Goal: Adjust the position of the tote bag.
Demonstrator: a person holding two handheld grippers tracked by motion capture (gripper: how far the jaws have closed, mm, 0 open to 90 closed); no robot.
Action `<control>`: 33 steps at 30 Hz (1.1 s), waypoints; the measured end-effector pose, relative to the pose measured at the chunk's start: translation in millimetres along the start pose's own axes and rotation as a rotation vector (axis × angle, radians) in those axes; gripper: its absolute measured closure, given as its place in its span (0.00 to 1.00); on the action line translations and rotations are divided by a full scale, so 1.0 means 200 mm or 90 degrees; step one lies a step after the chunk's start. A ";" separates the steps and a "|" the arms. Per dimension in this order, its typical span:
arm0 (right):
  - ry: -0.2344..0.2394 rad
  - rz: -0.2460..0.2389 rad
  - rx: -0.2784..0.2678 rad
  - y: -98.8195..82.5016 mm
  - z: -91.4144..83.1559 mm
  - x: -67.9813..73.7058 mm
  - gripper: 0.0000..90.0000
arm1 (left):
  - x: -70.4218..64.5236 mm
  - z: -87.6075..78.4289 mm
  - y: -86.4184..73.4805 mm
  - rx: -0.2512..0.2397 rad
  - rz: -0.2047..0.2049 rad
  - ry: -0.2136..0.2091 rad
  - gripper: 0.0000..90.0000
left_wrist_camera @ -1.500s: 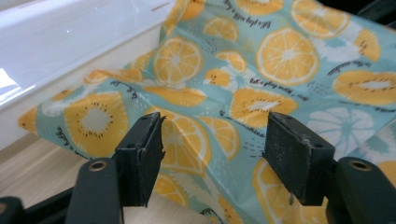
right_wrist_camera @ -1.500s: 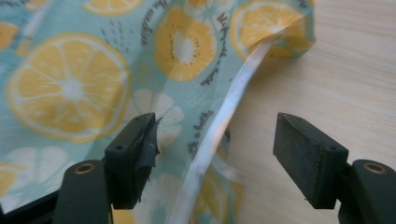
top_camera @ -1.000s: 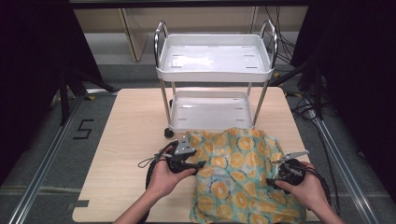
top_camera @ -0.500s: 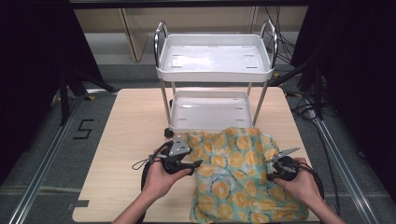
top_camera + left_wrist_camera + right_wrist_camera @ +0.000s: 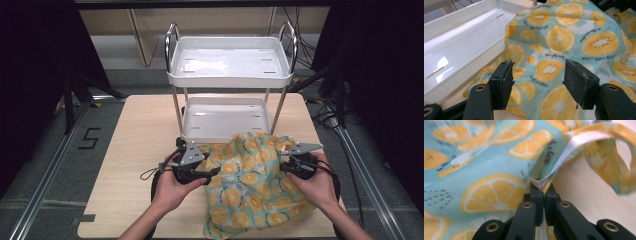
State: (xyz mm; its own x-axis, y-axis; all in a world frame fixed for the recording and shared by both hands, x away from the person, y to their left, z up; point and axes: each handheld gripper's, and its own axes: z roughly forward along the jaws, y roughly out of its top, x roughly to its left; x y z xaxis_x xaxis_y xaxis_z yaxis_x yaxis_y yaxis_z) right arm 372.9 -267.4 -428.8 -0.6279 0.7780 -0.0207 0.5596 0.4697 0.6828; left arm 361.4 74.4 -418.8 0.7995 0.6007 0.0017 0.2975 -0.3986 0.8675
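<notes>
Wooden worktop (image 5: pixel 125 150) is carrying a white cart (image 5: pixel 230 75) and a fruit-print cloth (image 5: pixel 250 190) lying at the near right. Left gripper (image 5: pixel 537 82) is holding its fingers (image 5: pixel 504 82) wide apart over the cloth's left side, gripping nothing. Right gripper (image 5: pixel 541 192) is pinching the cloth's right edge, fingers closed.

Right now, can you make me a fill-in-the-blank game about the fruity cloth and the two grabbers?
1. The right gripper is ___ on the cloth's edge.
2. The left gripper has its jaws ___.
3. The cloth is printed with slices of ___.
4. The white cart has ___ trays.

Missing words: shut; open; orange; two
</notes>
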 end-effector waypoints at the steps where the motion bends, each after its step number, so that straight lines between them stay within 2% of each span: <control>1: -0.002 -0.001 -0.023 0.02 0.00 0.02 1.00 | 0.00 0.00 0.01 -0.006 0.005 0.001 0.44; 2: -0.002 -0.001 -0.023 0.02 0.00 0.02 1.00 | 0.00 0.00 0.01 -0.006 0.005 0.001 0.44; 3: 0.002 -0.016 -0.049 0.07 -0.01 0.08 1.00 | -0.01 0.00 0.03 -0.007 0.006 -0.005 0.43; 5: 0.002 -0.062 -0.076 0.11 0.00 0.10 1.00 | -0.02 -0.01 0.06 -0.017 0.004 -0.010 0.42; 8: 0.019 -0.105 -0.099 0.15 0.01 0.17 0.99 | -0.02 -0.01 0.11 -0.032 0.008 -0.020 0.42; 10: 0.036 -0.138 -0.104 0.17 0.02 0.21 0.99 | -0.03 -0.01 0.16 -0.039 0.013 -0.020 0.41; 12: 0.054 -0.158 -0.106 0.19 0.04 0.26 0.99 | -0.04 0.00 0.20 -0.045 0.015 -0.027 0.41; 13: 0.057 -0.171 -0.107 0.19 0.05 0.27 0.99 | -0.04 0.01 0.22 -0.044 0.024 -0.031 0.40; 14: 0.066 -0.184 -0.106 0.19 0.06 0.29 0.99 | -0.04 0.01 0.22 -0.044 0.024 -0.031 0.40; 15: 0.074 -0.189 -0.102 0.19 0.06 0.31 0.99 | -0.06 0.04 0.25 -0.047 0.021 -0.048 0.40; 16: 0.079 -0.199 -0.102 0.19 0.07 0.32 0.99 | -0.06 0.04 0.25 -0.047 0.021 -0.048 0.39; 17: 0.083 -0.211 -0.100 0.19 0.08 0.33 0.99 | -0.08 0.08 0.29 -0.041 0.020 -0.062 0.39; 21: 0.096 -0.228 -0.100 0.19 0.09 0.36 0.99 | -0.10 0.12 0.32 -0.035 0.016 -0.075 0.39; 22: 0.101 -0.228 -0.100 0.19 0.09 0.36 0.99 | -0.11 0.13 0.33 -0.033 0.005 -0.080 0.39; 24: 0.105 -0.227 -0.099 0.19 0.09 0.37 0.99 | -0.11 0.17 0.34 -0.022 0.021 -0.082 0.38; 25: 0.110 -0.228 -0.096 0.19 0.09 0.38 0.99 | -0.12 0.18 0.34 -0.010 0.012 -0.079 0.38; 26: 0.110 -0.234 -0.097 0.19 0.09 0.38 0.99 | -0.12 0.19 0.34 -0.012 0.011 -0.083 0.39; 27: 0.111 -0.238 -0.101 0.19 0.09 0.38 0.99 | -0.12 0.21 0.34 -0.005 -0.002 -0.082 0.39; 29: 0.114 -0.236 -0.099 0.18 0.09 0.39 0.99 | -0.12 0.24 0.34 0.005 -0.006 -0.076 0.40; 30: 0.114 -0.244 -0.101 0.19 0.09 0.39 0.99 | -0.12 0.26 0.34 0.011 -0.011 -0.083 0.41; 31: 0.117 -0.238 -0.095 0.18 0.09 0.40 0.98 | -0.11 0.27 0.34 0.015 -0.013 -0.079 0.42; 32: 0.114 -0.249 -0.102 0.18 0.09 0.40 0.98 | -0.11 0.28 0.34 0.021 -0.020 -0.074 0.44; 33: 0.115 -0.245 -0.098 0.18 0.09 0.40 0.98 | -0.10 0.29 0.34 0.029 -0.018 -0.071 0.46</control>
State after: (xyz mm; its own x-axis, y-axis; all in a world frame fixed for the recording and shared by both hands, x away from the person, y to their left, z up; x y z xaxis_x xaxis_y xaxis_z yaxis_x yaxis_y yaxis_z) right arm 352.0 -180.1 -419.2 -0.8662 0.4675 -0.1764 0.1882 0.6323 0.7515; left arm 395.5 -5.7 -388.8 0.8430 0.5319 -0.0802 0.3418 -0.4147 0.8433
